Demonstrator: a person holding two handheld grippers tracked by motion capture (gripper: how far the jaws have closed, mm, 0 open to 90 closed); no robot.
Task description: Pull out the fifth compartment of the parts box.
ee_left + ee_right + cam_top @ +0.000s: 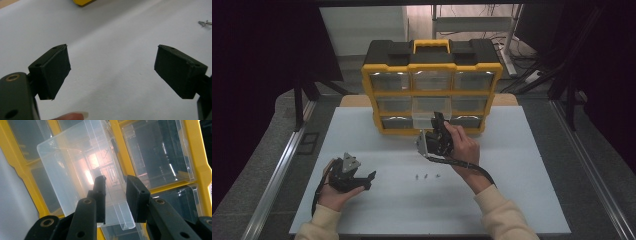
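Note:
A yellow and black organizer case (432,65) stands upright at the back of the table, with clear drawers in its front. One clear plastic drawer (422,116) sticks out of the middle column. My right gripper (439,121) is shut on that drawer's side wall. In the right gripper view one jaw is inside the drawer (75,162) and the other outside it, with the gripper (116,192) pinching the wall. My left gripper (369,181) rests low at the left of the table, open and holding nothing. Its jaws stand wide apart in the left gripper view (112,70).
Three small screws (426,176) lie on the pale table (512,165) between my hands; one screw (205,23) is far right in the left gripper view. The case's yellow frame (197,152) surrounds the other clear drawers. Metal rails run along both table sides.

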